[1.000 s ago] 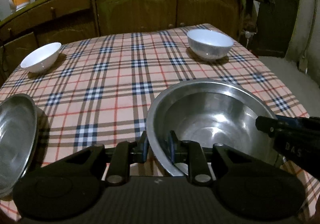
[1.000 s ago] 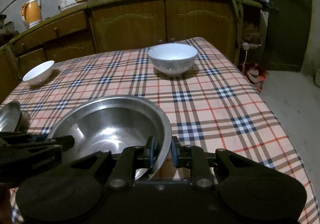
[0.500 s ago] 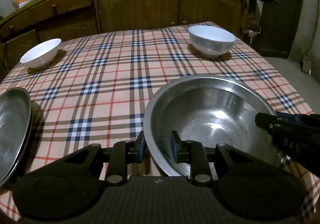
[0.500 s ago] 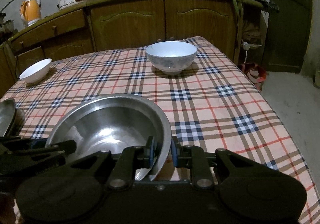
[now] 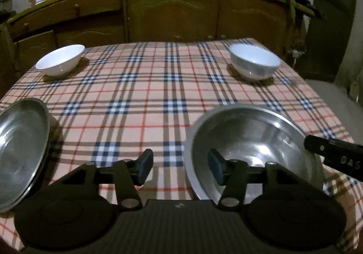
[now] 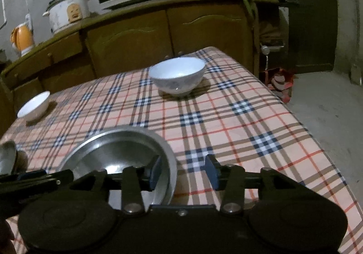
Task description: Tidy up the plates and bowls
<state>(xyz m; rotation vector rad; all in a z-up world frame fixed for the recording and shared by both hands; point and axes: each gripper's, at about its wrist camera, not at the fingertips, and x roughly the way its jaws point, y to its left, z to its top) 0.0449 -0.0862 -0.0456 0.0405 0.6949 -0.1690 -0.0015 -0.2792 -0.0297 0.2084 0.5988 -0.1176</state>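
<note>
Your left claw (image 5: 180, 168) straddles the near left rim of the big steel bowl (image 5: 256, 140): one pad outside over the plaid cloth, the other inside the bowl. Jaws are opening, pads clear of the rim, nothing gripped.

Your right claw (image 6: 185, 172) does the same at the bowl's right rim (image 6: 169, 156): left pad inside, right pad outside over the cloth. It is also opening, no pad pressing the metal.

The steel bowl sits on the counter (image 5: 145, 104) at the near edge, between both claws.

A second steel dish (image 5: 20, 149) lies at the near left edge, tilted.

A small white bowl (image 5: 60, 63) stands upright at the far left corner; a larger patterned white bowl (image 5: 254, 64) stands upright at the far right. Both are well apart from the steel bowl.
</note>
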